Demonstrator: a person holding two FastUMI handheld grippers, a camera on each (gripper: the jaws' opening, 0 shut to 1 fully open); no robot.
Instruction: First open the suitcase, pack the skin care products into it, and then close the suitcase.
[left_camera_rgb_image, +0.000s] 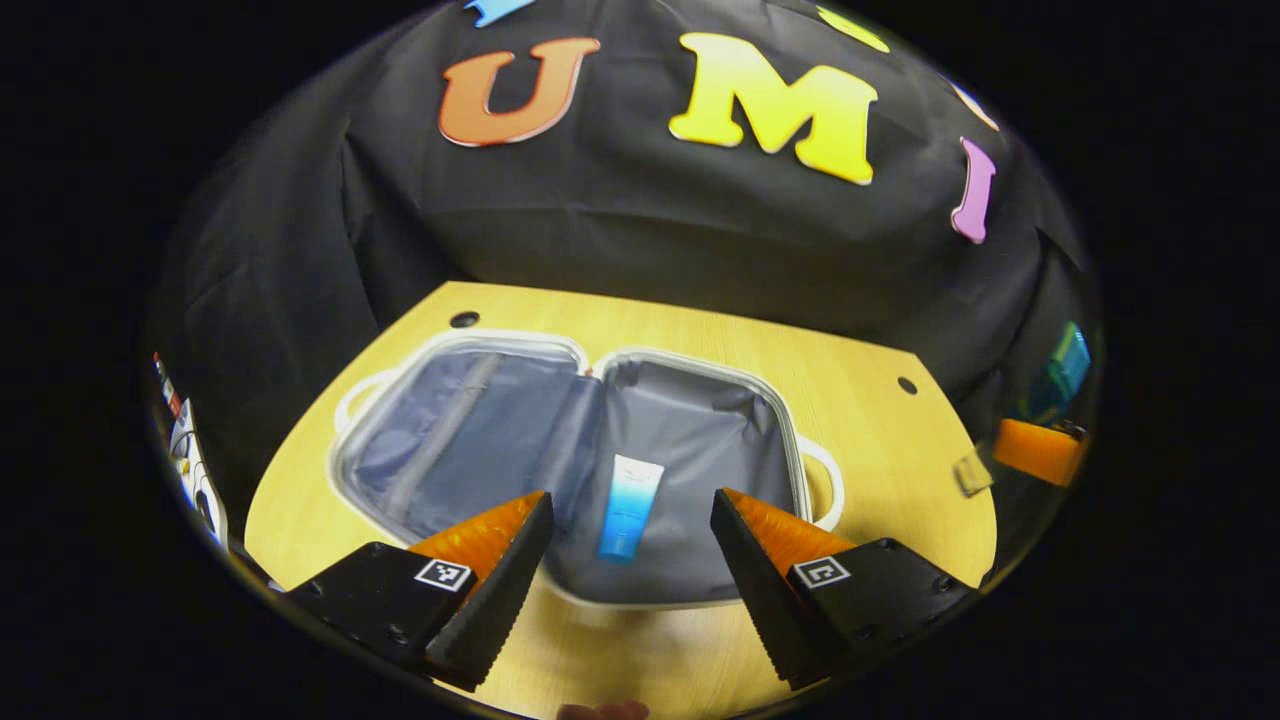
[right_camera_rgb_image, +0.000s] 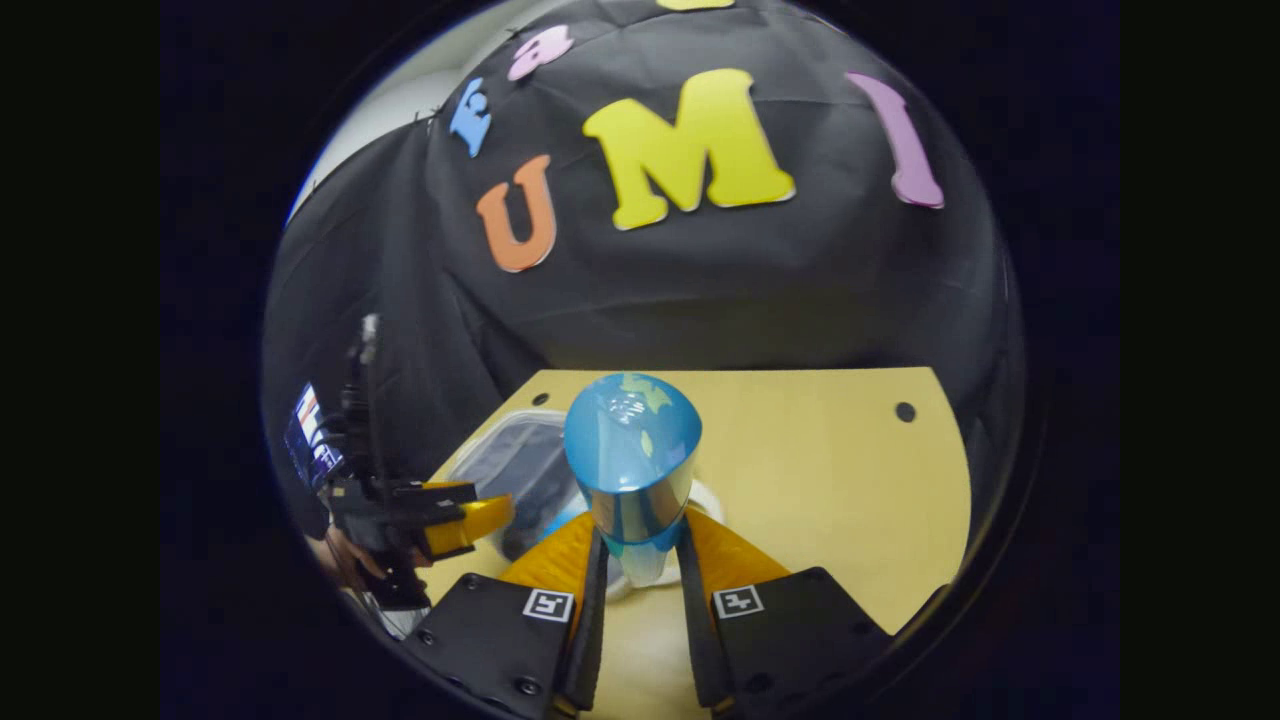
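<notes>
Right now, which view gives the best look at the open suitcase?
The left gripper view: the suitcase lies fully open on the table, both grey-lined halves visible, with a blue tube in the right half. In the right gripper view, the suitcase is mostly blocked by the blue bottle held in that gripper's jaws.

suitcase lining grey, rim white; tube white-to-blue; bottle translucent blue; table light wood.

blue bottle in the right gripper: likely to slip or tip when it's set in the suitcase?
The blue bottle looks glossy and tapers toward the pinched end, so it may slip between the fingers. Top-heavy, it would probably tip standing on the soft lining of the suitcase; lay it flat beside the tube.
</notes>
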